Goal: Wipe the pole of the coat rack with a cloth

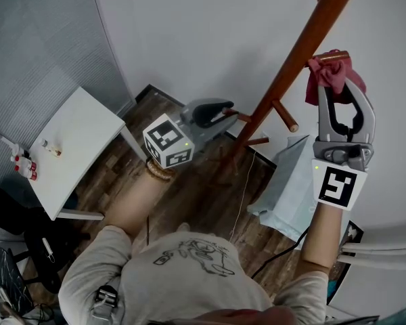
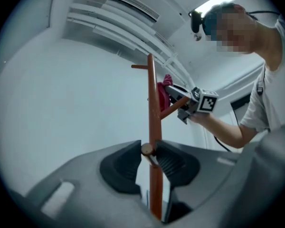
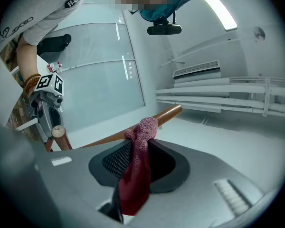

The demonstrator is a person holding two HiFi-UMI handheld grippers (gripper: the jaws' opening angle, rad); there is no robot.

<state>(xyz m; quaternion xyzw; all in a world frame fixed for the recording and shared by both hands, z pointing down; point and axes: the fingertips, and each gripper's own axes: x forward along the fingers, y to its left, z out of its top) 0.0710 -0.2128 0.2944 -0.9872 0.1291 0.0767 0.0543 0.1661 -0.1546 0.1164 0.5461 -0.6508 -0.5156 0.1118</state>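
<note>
The coat rack's brown pole (image 1: 304, 42) slants from the top right down to the floor. In the left gripper view, my left gripper (image 1: 229, 110) holds a low side peg (image 2: 147, 150) between its pads, with the pole (image 2: 152, 108) upright just behind. Higher up, my right gripper (image 1: 340, 90) is shut on a red cloth (image 1: 331, 70) right beside the pole. The right gripper view shows the cloth (image 3: 137, 175) hanging bunched between the pads (image 3: 116, 160) and the pole (image 3: 166, 115) running just beyond it.
A white table (image 1: 74, 147) with small bottles (image 1: 24, 166) stands at the left. A pale blue bag (image 1: 291, 188) sits on the wood floor near the rack's foot. Another peg (image 1: 284, 117) sticks out of the pole lower down. A black chair (image 1: 13, 249) is at the lower left.
</note>
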